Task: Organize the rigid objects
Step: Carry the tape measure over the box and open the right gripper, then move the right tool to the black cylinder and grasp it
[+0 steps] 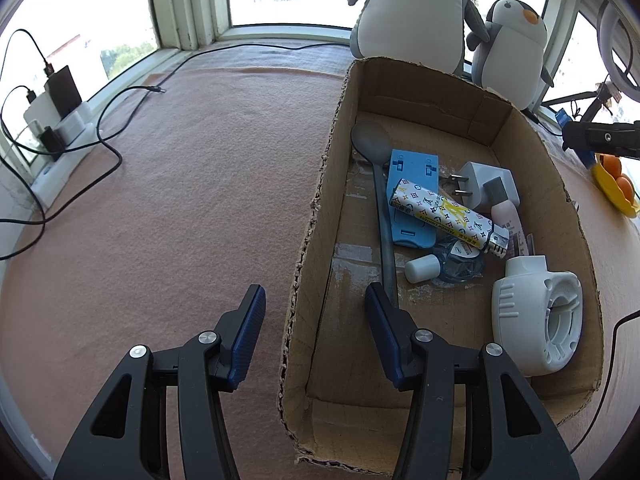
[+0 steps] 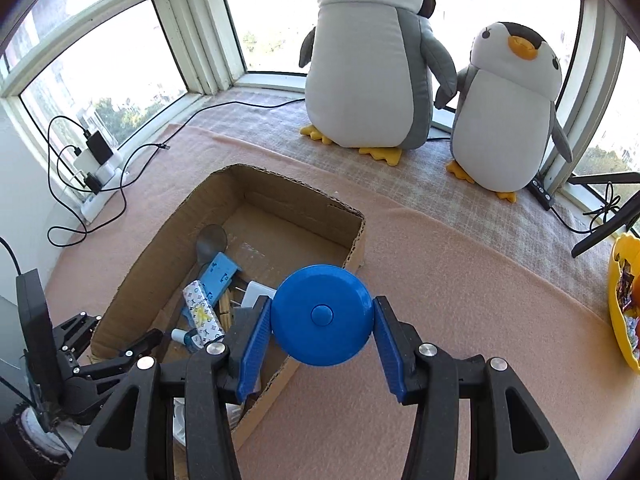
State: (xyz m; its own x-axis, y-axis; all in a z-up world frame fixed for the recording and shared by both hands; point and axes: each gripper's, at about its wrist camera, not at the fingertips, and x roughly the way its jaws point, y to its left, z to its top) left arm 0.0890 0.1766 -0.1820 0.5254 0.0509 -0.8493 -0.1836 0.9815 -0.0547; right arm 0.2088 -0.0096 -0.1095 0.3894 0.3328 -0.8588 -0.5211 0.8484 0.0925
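My right gripper (image 2: pixel 322 316) clamps a round blue disc (image 2: pixel 322 314) between its pads, one pad on each side of the rim, with the disc's small centre button facing my camera. I hold it up above the near right edge of the cardboard box (image 2: pixel 352 216), over the pink cloth (image 2: pixel 460 280).

My left gripper (image 1: pixel 316 316) is spread wide and holds nothing. Its left finger hangs over the cloth, its right finger over the inside of the box, so the box wall (image 1: pixel 316 240) runs between them.

Inside the box I see a grey spoon (image 1: pixel 380 184) lying lengthwise, a light blue plastic plate (image 1: pixel 412 196), a patterned lighter (image 1: pixel 448 214) resting across that plate, a white plug adapter (image 1: pixel 488 188), a small bottle with a white cap (image 1: pixel 440 266), and a white plastic housing (image 1: pixel 536 320) against the right wall.

Two plush penguins (image 2: pixel 368 60) stand by the window behind the box.
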